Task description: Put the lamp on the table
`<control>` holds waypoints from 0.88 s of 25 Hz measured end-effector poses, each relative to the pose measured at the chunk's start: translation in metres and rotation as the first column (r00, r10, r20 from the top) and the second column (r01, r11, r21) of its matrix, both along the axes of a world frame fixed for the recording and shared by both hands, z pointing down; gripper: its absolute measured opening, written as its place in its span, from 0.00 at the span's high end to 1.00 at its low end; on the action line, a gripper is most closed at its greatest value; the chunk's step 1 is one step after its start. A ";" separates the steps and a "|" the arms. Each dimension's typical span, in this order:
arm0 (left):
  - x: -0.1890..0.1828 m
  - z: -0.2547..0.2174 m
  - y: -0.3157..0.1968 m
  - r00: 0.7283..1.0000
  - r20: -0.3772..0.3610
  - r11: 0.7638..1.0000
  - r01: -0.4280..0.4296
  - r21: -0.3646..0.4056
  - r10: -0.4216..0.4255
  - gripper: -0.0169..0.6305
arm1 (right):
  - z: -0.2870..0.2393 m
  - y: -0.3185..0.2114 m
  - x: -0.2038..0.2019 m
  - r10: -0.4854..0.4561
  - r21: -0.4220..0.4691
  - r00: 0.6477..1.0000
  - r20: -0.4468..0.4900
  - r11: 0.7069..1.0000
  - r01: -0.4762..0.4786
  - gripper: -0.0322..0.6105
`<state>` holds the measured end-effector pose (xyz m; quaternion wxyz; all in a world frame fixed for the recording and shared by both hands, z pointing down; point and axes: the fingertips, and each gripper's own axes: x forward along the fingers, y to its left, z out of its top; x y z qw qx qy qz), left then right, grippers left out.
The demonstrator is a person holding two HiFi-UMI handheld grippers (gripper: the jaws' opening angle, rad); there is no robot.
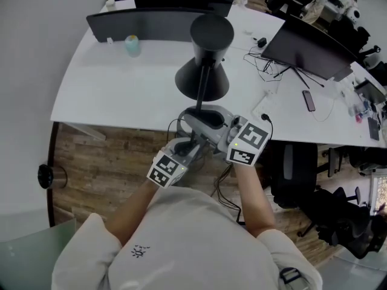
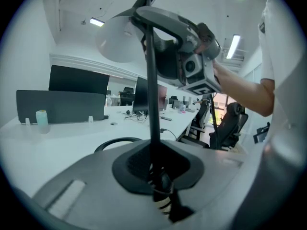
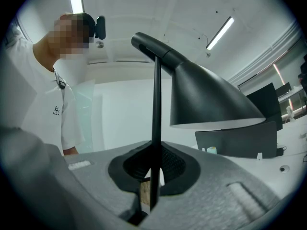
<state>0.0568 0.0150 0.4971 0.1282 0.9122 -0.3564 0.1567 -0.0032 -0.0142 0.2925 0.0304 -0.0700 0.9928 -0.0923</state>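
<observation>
The black lamp has a thin stem and a cone shade that opens downward. It hangs upright in the air over the near edge of the white table. My left gripper is shut on the stem low down. My right gripper is shut on the same stem from the opposite side, and it shows in the left gripper view. The lamp's foot is hidden below the grippers.
On the table stand a dark partition, a pale blue cup, a tilted monitor, tangled cables and a phone. A dark round disc lies beyond the shade. Black office chairs stand at the right on the wooden floor.
</observation>
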 end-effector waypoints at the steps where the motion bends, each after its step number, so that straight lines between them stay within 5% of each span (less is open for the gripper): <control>1: -0.002 0.000 -0.007 1.000 0.000 1.000 -0.003 0.001 0.003 0.92 | 0.000 -0.006 -0.002 0.003 0.001 1.000 -0.001 1.000 -0.003 0.91; 22: -0.048 0.002 -0.124 0.992 -0.010 0.992 -0.127 -0.020 0.127 0.92 | 0.004 -0.135 -0.049 0.116 -0.023 0.993 -0.022 0.993 -0.116 0.91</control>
